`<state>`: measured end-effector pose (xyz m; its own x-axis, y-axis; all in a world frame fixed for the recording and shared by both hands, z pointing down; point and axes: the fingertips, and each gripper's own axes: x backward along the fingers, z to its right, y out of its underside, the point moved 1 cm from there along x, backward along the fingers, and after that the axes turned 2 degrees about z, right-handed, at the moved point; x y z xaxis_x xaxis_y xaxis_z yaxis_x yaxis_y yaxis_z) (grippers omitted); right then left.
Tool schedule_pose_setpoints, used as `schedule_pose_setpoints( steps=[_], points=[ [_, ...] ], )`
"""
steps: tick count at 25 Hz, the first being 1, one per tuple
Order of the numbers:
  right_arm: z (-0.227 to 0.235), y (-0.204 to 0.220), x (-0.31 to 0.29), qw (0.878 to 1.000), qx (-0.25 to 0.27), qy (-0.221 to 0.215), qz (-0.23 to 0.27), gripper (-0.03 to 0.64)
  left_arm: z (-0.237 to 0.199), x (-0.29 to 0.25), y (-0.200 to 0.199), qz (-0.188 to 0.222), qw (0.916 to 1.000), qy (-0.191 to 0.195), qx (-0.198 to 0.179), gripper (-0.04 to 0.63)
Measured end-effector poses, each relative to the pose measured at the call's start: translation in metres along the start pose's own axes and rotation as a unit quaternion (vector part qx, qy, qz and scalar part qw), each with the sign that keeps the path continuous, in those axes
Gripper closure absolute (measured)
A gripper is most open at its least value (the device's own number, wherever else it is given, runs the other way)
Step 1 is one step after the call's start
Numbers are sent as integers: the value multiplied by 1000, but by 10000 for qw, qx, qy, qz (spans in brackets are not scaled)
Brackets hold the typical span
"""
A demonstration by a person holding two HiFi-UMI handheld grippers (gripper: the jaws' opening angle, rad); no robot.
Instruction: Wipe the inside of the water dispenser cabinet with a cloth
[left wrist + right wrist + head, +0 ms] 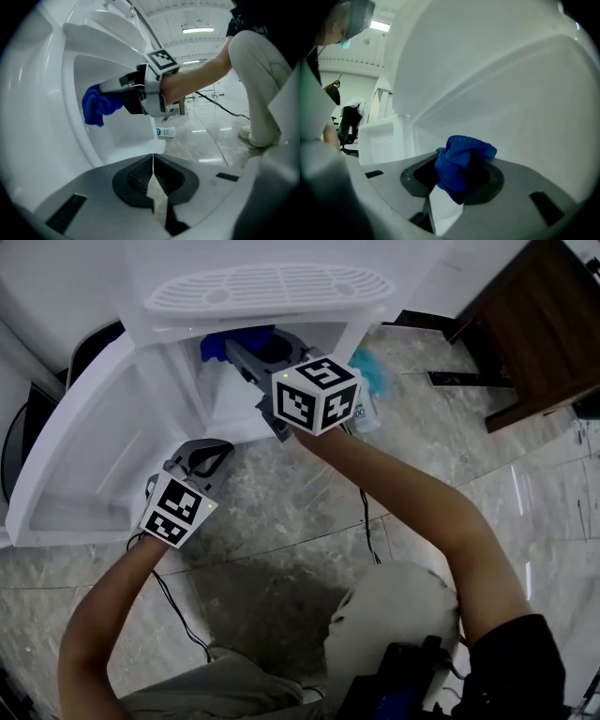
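The left claw (153, 159) and right claw (454, 171) are grey, each topped by a white cube (317, 395) with black square markers. Thin black cables (178, 610) hang below. The person wears a black sleeve (525, 652) and pale trousers (394, 606).

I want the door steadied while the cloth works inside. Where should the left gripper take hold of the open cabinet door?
Probably the raised rim at the free end of the cabinet door, approached from the person's side, jaws straddling it: the panel is broad and flat, only the rim is thin. The left gripper is shut; open first.

Blue cloth (461, 164), white cabinet (169, 381), black-and-white marker cube (317, 395), grey veined floor (281, 521)
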<state>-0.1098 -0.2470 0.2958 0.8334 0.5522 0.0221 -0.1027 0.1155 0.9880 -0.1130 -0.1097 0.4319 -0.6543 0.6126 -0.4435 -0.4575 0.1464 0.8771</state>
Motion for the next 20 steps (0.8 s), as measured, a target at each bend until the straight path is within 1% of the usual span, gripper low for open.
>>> schedule_pose_setpoints(
  steps=[3, 6, 7, 9, 10, 11, 12, 14, 16, 18, 19, 20],
  points=[
    [-13, 17, 26, 9969, -100, -308, -719, 497, -5, -2, -15, 286, 9995, -51, 90, 584],
    [-10, 29, 57, 9866, -611, -341, -1474, 497, -17, -11, -41, 709, 9970, -187, 257, 572],
    [-6, 30, 67, 9825, -760, -303, -1676, 497, -20, -15, -52, 865, 9956, -182, 319, 536],
    [0, 30, 83, 9760, -942, -254, -1949, 497, -21, -20, -72, 1185, 9920, -123, 417, 409],
    [1, 29, 88, 9731, -1046, -271, -2035, 497, -20, -23, -82, 1329, 9902, -96, 409, 328],
    [2, 27, 93, 9703, -1160, -303, -2103, 497, -18, -26, -90, 1437, 9890, -73, 342, 302],
    [2, 26, 96, 9676, -1246, -335, -2168, 497, -15, -29, -98, 1500, 9884, -53, 230, 301],
    [3, 28, 101, 9640, -1251, -375, -2315, 497, -13, -38, -109, 1541, 9880, -22, 47, 284],
    [4, 32, 105, 9615, -1307, -400, -2383, 497, -12, -45, -117, 1563, 9877, 23, 68, 284],
    [3, 36, 109, 9581, -1655, -426, -2298, 497, -9, -54, -124, 1543, 9880, 75, -5, 275],
    [3, 37, 111, 9565, -1829, -449, -2227, 497, -7, -58, -126, 1499, 9885, 75, -181, 273],
    [3, 38, 113, 9554, -1953, -494, -2160, 497, -5, -62, -128, 1428, 9887, 59, -444, 273]
  ],
)
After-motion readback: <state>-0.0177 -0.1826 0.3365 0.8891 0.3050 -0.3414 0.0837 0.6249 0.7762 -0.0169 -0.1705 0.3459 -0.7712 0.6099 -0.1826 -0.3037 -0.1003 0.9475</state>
